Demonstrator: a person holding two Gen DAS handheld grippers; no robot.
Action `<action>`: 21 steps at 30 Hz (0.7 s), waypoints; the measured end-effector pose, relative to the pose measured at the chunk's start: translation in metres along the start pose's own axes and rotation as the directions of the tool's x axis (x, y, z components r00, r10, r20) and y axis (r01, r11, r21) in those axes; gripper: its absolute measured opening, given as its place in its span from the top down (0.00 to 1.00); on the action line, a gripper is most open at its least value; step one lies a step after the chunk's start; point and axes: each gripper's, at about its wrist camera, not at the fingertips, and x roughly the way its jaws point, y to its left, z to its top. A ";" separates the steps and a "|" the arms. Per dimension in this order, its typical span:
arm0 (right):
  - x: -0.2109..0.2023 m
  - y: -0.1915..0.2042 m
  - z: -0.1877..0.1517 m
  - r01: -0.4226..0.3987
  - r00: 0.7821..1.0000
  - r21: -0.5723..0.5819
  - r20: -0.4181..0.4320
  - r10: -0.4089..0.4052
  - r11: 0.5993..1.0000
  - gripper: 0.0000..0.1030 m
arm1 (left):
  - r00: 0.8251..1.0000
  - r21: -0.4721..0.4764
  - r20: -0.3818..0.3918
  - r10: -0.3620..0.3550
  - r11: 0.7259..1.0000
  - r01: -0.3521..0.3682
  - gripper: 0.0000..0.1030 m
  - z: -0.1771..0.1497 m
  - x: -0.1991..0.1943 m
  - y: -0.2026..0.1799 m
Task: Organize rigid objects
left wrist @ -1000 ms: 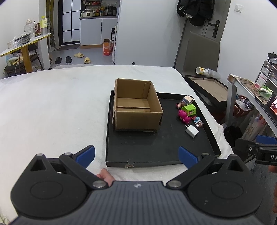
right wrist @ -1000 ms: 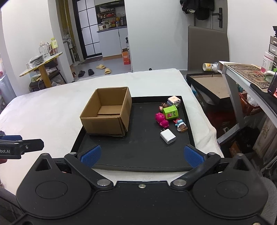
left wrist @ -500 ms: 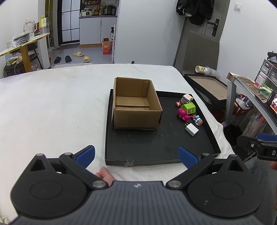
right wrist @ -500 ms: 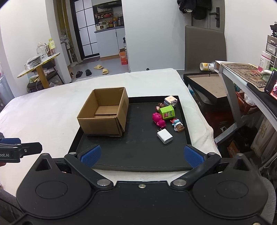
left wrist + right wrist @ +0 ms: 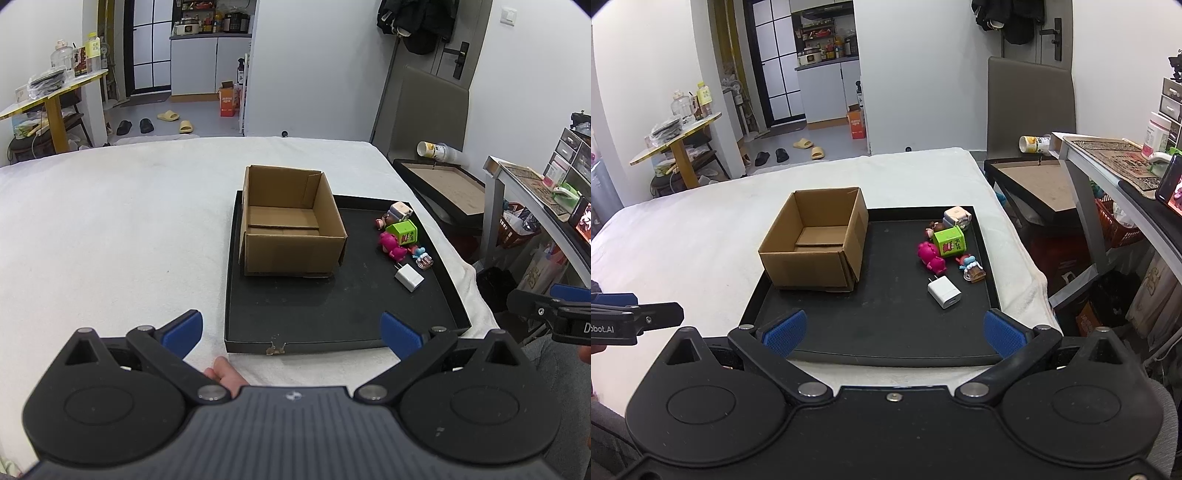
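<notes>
Left jaws: the left gripper (image 5: 291, 330) is hovering at the near edge of the tray (image 5: 332, 338), its jaws spread wide and gripping nothing.
Right jaws: the right gripper (image 5: 892, 330) is hanging over the tray's near rim, its jaws likewise gaping wide and empty.
Progress: nothing is looking sorted yet; the box (image 5: 816, 245) is sitting empty on the tray's left half, so every piece is waiting to be moved, by my reading.
Charger: the white charger (image 5: 944, 292) is lying flat on the tray, nearest the right jaws, ahead and slightly right of centre.
Toys: the pink toy (image 5: 931, 256), green cube (image 5: 948, 242), blue toy (image 5: 971, 267) and pale cube (image 5: 956, 218) are clustering beyond the charger along the tray's right side, well apart from both jaws.
Box versus jaws: it is standing ahead of the left jaws, near the middle of their view.
Surroundings: the tray is resting on a white cover (image 5: 110, 229).
</notes>
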 end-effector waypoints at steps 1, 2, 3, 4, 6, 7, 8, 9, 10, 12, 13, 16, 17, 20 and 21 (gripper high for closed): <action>-0.001 0.000 0.000 -0.002 1.000 0.000 0.000 0.002 1.000 0.00 | 1.000 0.001 0.001 0.000 1.000 0.000 0.01 0.000 0.000 0.000; -0.001 0.000 0.000 -0.002 1.000 0.000 0.000 0.002 1.000 0.00 | 1.000 0.001 0.000 0.000 1.000 0.000 0.01 0.000 0.000 0.000; -0.001 0.000 0.000 0.001 1.000 -0.002 0.000 -0.001 1.000 0.00 | 1.000 0.001 -0.001 0.000 1.000 0.000 0.01 0.000 0.000 0.000; -0.001 0.000 0.000 0.002 1.000 -0.002 -0.001 -0.002 1.000 0.00 | 1.000 0.001 -0.001 0.000 1.000 0.000 0.01 0.000 0.000 0.000; -0.001 0.001 0.001 0.002 1.000 -0.001 -0.002 -0.002 1.000 0.00 | 1.000 0.001 0.000 -0.001 1.000 0.001 0.01 0.000 0.000 0.000; -0.002 0.001 0.001 0.003 1.000 -0.003 -0.003 -0.003 1.000 0.00 | 1.000 0.000 -0.001 -0.001 1.000 0.001 0.01 0.000 0.000 0.000; -0.001 0.001 0.001 0.005 1.000 -0.005 -0.003 -0.005 1.000 0.00 | 1.000 0.000 -0.001 -0.001 1.000 0.001 0.01 0.000 0.000 0.000; -0.001 0.000 0.001 0.005 1.000 -0.005 -0.003 -0.005 1.000 0.00 | 1.000 0.001 -0.001 -0.002 1.000 0.002 0.01 0.000 0.000 -0.001; -0.001 0.001 0.000 0.006 1.000 -0.005 -0.004 -0.006 1.000 0.00 | 1.000 0.002 -0.001 -0.003 1.000 0.003 0.01 0.000 -0.001 -0.001; -0.001 0.000 0.000 0.007 1.000 -0.003 -0.006 -0.007 1.000 0.00 | 1.000 0.004 -0.001 -0.005 1.000 0.005 0.01 0.000 -0.001 -0.001; -0.001 0.000 0.000 0.008 1.000 -0.003 -0.006 -0.008 1.000 0.00 | 1.000 0.004 -0.001 -0.004 1.000 0.004 0.01 0.000 -0.001 -0.002; -0.001 0.001 -0.001 0.008 1.000 -0.004 -0.005 -0.008 1.000 0.00 | 1.000 0.002 -0.001 -0.005 1.000 0.005 0.01 0.000 -0.002 -0.001; -0.001 0.001 -0.001 0.008 1.000 -0.004 -0.004 -0.008 1.000 0.00 | 1.000 0.001 -0.001 -0.005 1.000 0.005 0.01 0.000 -0.002 0.001; 0.000 0.000 -0.001 0.010 1.000 -0.001 -0.003 -0.010 1.000 0.00 | 1.000 0.002 -0.002 -0.006 1.000 0.006 0.01 0.000 -0.002 0.001; 0.000 0.000 -0.001 0.010 1.000 -0.001 -0.003 -0.010 1.000 0.00 | 1.000 0.002 -0.003 -0.006 1.000 0.006 0.01 0.000 -0.001 0.002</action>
